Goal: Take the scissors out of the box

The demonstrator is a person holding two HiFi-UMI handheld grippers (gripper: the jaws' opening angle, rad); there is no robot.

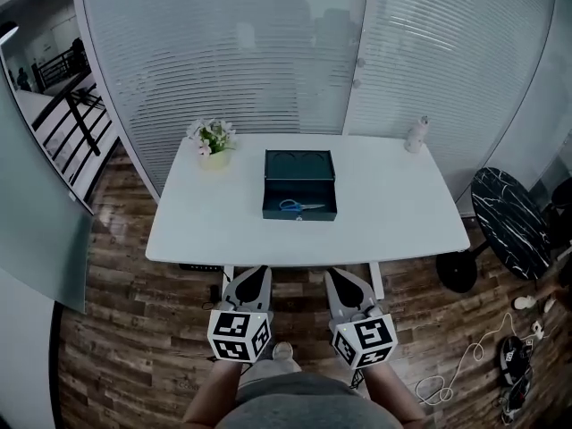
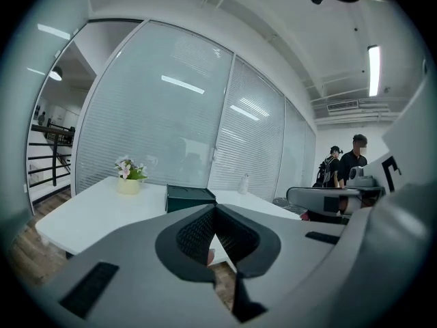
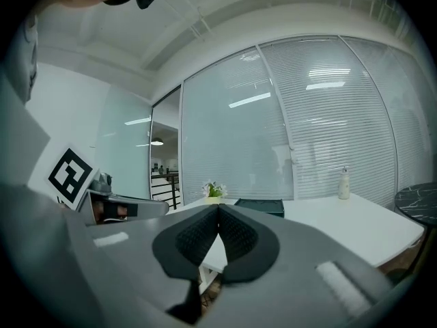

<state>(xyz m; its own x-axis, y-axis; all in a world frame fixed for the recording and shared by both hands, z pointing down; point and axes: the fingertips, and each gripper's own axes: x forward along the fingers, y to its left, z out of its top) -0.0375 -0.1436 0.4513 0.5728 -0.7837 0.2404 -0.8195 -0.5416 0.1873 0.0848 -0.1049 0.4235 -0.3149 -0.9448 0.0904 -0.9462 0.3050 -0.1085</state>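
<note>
The scissors [image 1: 299, 206] lie in the front part of the open dark box [image 1: 299, 166], well ahead of both sets of jaws and between the lines they point along, so neither hand is clearly nearer. Their long axis runs crosswise to the jaws, with the blue handles toward the left gripper [image 1: 254, 276] and the blades toward the right gripper [image 1: 345, 276]. Both grippers hang short of the near edge of the white table [image 1: 197, 231]. Each is clenched, its pads meeting at the tips with nothing between them. The reach, I judge, must go forward and over the box's front wall. In both gripper views that wall hides the scissors entirely, and whether the blades lie closed is too small to make out.
</note>
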